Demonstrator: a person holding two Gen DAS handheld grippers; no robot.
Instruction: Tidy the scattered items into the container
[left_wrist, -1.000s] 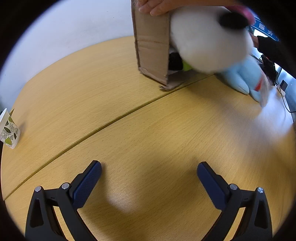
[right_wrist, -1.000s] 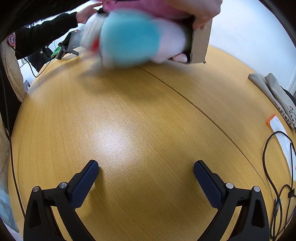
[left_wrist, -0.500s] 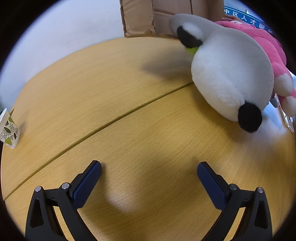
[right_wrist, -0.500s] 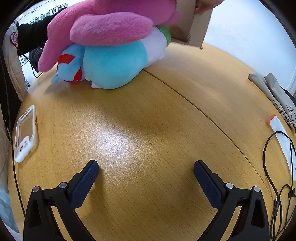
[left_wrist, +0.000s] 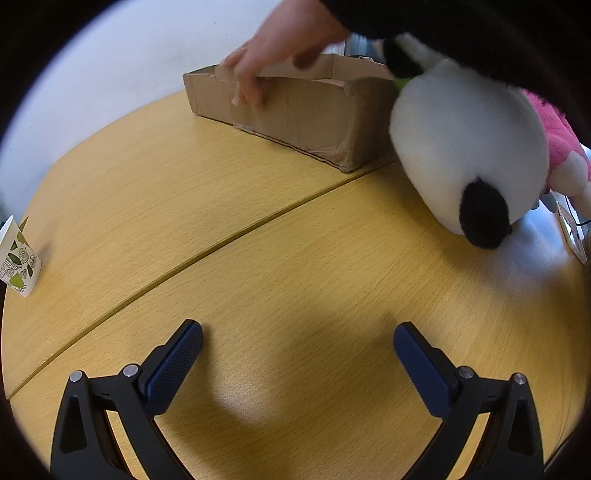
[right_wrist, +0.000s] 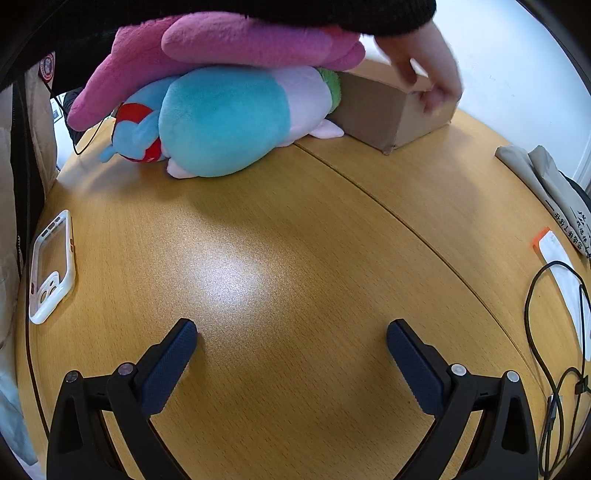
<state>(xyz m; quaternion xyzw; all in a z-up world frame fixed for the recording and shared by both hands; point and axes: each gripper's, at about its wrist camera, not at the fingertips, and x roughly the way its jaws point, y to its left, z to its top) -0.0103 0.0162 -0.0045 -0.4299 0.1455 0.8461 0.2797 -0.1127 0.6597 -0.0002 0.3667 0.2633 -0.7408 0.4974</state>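
Observation:
A brown cardboard box stands upright at the far side of the wooden table; a bare hand rests on its rim. It also shows in the right wrist view. Beside it lie plush toys: a white one with a black tip, a pink one and a teal one. My left gripper is open and empty over the near table. My right gripper is open and empty, well short of the toys.
A leaf-patterned paper cup stands at the left edge. A white phone case lies at the left in the right wrist view. Black cables, a white tag and a folded cloth bag lie at the right.
The box, held up and tipped before, now stands on the table with a hand on its rim. The plush toys that spilled from it lie beside it. Neither gripper has moved.

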